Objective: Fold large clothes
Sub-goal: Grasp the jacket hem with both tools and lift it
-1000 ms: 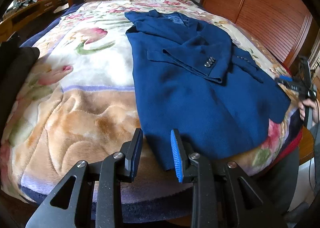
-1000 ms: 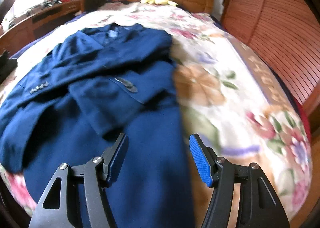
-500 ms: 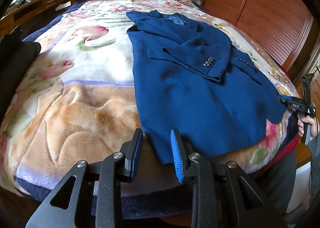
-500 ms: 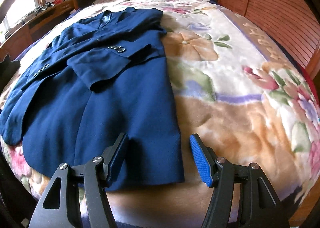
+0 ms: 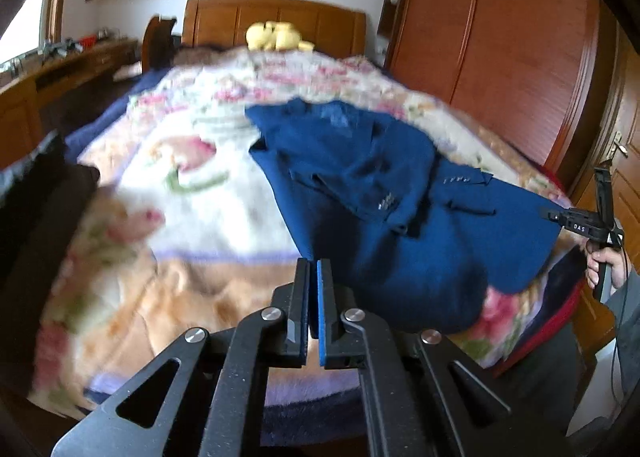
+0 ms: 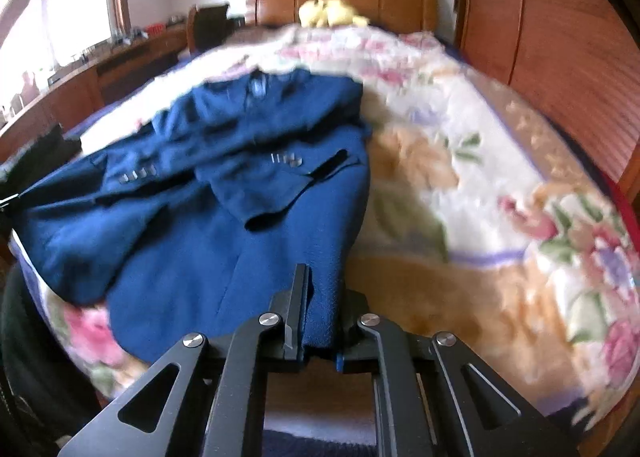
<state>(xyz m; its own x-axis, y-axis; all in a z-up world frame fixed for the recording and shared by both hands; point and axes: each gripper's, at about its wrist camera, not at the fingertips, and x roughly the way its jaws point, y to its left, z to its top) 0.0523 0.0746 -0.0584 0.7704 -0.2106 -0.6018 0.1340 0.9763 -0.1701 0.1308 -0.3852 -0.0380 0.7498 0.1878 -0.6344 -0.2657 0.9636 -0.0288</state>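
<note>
I'm lifting jacket (image 6: 224, 241) hem | both jaws pinching it, right closing | risk: thin grip slipping, sleeves sliding off bed (image 6: 460, 161)

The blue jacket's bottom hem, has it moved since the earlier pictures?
Yes. The blue jacket hem, pinched by both the right gripper and left gripper, now hangs lifted above the floral blanket.

Your dark blue woven suit jacket (image 5: 360, 185) lies on the bed, sleeves crossed over its body, both near hem corners lifted.
</note>
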